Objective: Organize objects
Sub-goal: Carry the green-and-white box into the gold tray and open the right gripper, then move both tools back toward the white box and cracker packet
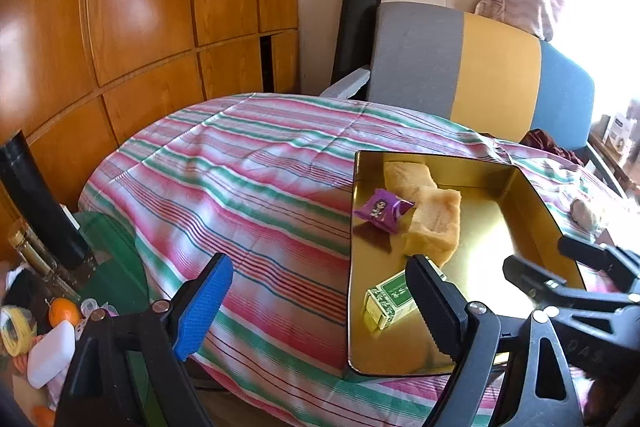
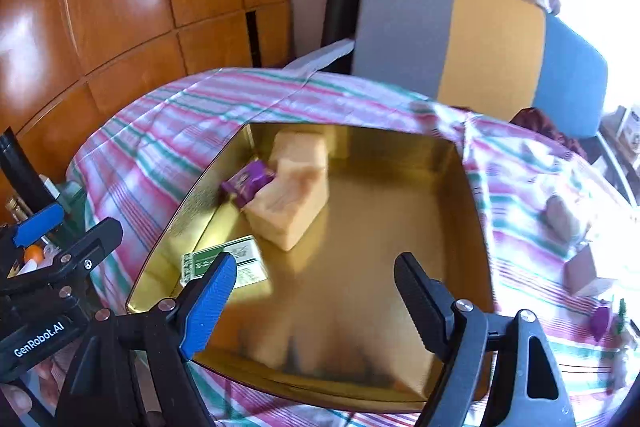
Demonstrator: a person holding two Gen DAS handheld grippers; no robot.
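A gold tray [image 2: 460, 187] lies on the striped cloth [image 1: 240, 167] over the tabletop. In it, toward its far left corner, lie a purple candy packet [image 2: 249, 182], a yellow sponge [image 2: 296, 199] touching it, and nearer, a green box [image 2: 224, 263]. The left tongs [image 1: 316, 307] and right tongs [image 2: 312, 303] both gape wide, holding nothing.

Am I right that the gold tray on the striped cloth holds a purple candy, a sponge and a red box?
Not quite: the box is green, as the left wrist view shows. The tray on the striped cloth does hold the purple candy and sponge.
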